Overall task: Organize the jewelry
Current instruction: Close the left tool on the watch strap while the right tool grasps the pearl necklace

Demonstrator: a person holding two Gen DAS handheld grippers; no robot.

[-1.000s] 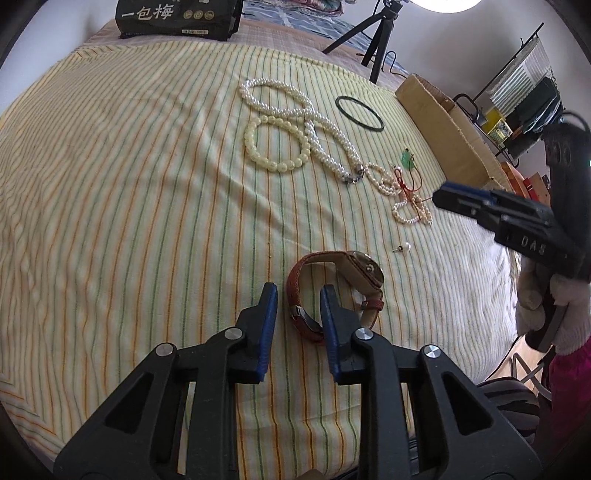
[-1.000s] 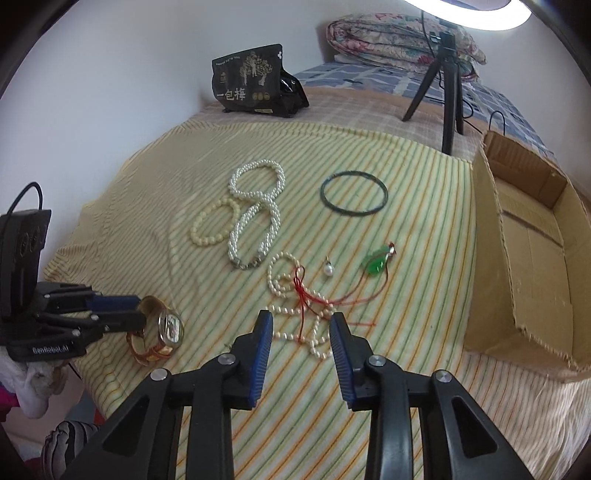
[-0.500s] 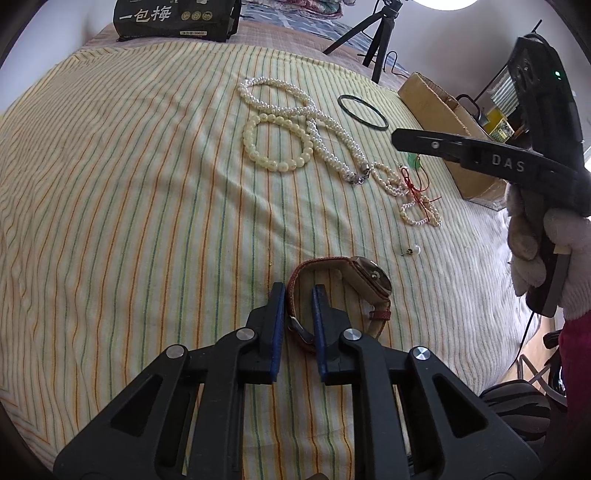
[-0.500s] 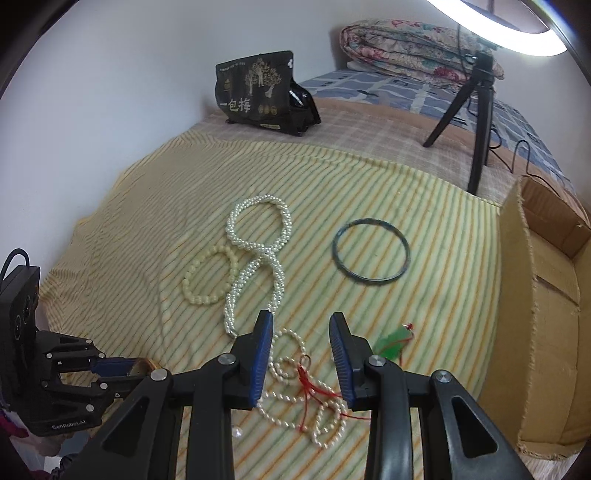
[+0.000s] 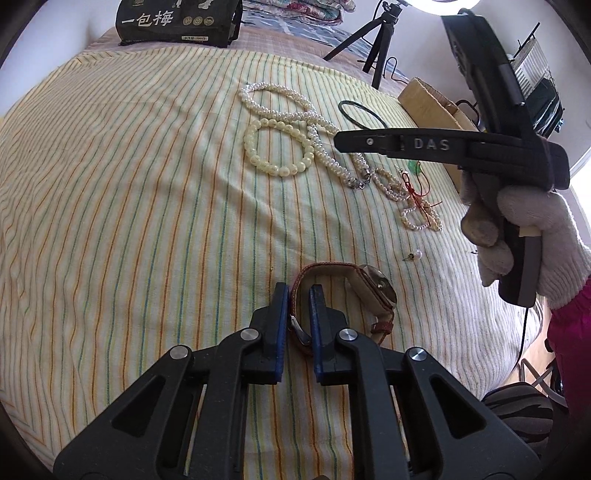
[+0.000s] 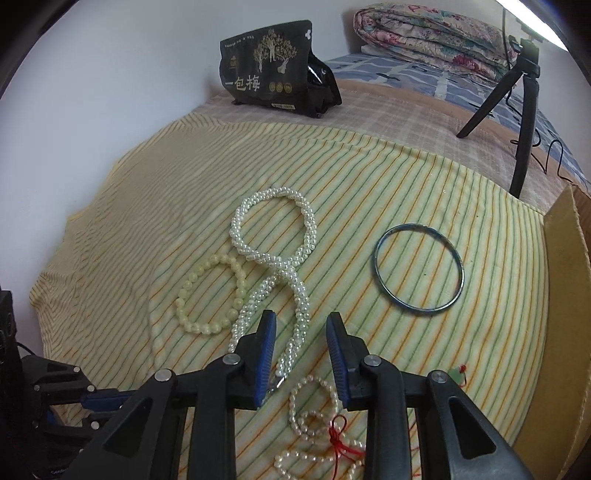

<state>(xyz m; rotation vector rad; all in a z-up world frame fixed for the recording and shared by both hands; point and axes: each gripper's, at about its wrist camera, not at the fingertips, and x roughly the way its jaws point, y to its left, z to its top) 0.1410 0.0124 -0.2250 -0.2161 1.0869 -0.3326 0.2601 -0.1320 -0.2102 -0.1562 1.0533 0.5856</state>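
Left gripper (image 5: pixel 296 308) jaws pinch the wristwatch (image 5: pixel 343 295) strap on the striped bedsheet (image 5: pixel 129 203) — right gripper (image 6: pixel 301 334) jaws spread, hovering over the pearl necklace (image 6: pixel 275 258)

Bed covered by striped sheet (image 6: pixel 369 177); white wall (image 6: pixel 129 74) behind it. Black bag (image 6: pixel 273 66) at the sheet's far edge, folded floral quilt (image 6: pixel 424 33) right of the bag. Tripod (image 6: pixel 524 110) with ring light right of the sheet, cardboard box (image 6: pixel 569 295) beside the tripod.
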